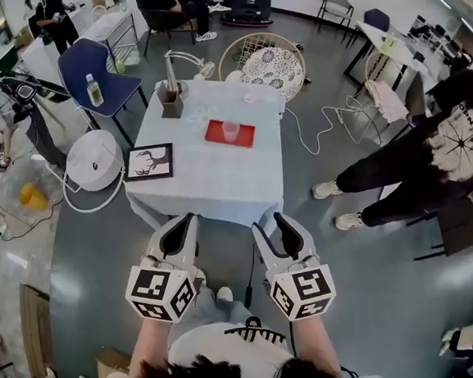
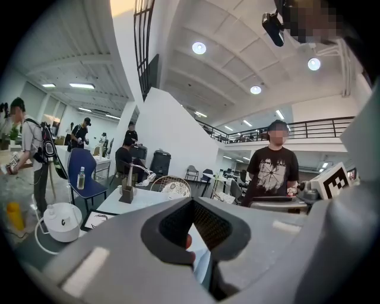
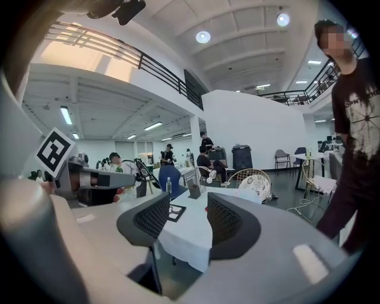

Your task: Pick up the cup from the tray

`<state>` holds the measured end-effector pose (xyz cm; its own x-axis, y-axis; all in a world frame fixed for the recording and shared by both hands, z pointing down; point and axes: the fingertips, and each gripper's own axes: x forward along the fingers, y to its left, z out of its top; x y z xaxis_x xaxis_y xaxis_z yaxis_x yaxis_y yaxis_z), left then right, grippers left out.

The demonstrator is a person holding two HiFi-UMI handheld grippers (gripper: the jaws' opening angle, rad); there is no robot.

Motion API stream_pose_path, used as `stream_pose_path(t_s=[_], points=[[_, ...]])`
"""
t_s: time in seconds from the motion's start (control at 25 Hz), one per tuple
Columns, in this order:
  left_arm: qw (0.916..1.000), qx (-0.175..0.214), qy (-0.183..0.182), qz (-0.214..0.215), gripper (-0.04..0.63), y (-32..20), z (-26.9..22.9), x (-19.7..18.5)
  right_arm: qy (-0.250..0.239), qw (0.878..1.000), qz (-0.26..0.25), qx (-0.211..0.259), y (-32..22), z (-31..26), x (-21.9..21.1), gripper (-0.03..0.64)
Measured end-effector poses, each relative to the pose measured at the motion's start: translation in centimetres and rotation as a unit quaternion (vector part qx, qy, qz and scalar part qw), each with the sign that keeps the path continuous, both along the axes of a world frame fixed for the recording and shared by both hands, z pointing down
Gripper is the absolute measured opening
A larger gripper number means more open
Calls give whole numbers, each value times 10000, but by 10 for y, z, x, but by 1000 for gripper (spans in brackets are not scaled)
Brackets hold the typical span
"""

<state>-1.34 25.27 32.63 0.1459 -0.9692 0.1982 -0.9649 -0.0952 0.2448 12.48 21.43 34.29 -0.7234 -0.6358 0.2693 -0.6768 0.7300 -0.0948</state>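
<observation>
A small translucent cup stands upright on a red tray at the far middle of a white-clothed table. Both grippers are held side by side in front of the table's near edge, well short of the tray. My left gripper has its pads meeting at the tips, with nothing held. My right gripper is open by a narrow gap, through which the table shows. The cup itself cannot be made out in either gripper view.
On the table are a brown holder, a desk lamp and a framed picture. A white round appliance and a blue chair stand to the left, a wicker chair behind. A person stands right, with cables on the floor.
</observation>
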Motion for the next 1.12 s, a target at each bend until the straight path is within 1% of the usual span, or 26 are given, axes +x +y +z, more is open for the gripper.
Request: stream_pose_path(t_s=[0.08, 0.24, 0.44, 0.64, 0.88, 1.0, 1.12], points=[[10000, -26, -48, -18, 0, -3, 3, -1, 19, 10000, -66, 23, -2, 1, -3, 224], [9999, -83, -72, -35, 0, -11, 10, -5, -23, 10000, -38, -49, -12, 7, -5, 225], [9998, -138, -57, -105, 0, -31, 18, -22, -35, 9999, -87, -34, -30, 13, -13, 240], [9999, -130, -43, -47, 0, -60, 22, -35, -10, 9999, 52, -87, -59, 19, -22, 242], [9997, -249, -11, 57, 0, -96, 28, -50, -99, 9996, 147, -202, -94, 23, -36, 247], [9995, -283, -24, 116, 1, -117, 32, -59, -71, 9997, 148, -193, -112, 28, -46, 261], [9993, -327, -30, 188, 0, -137, 35, -68, -11, 9994, 193, -291, -130, 35, -57, 264]])
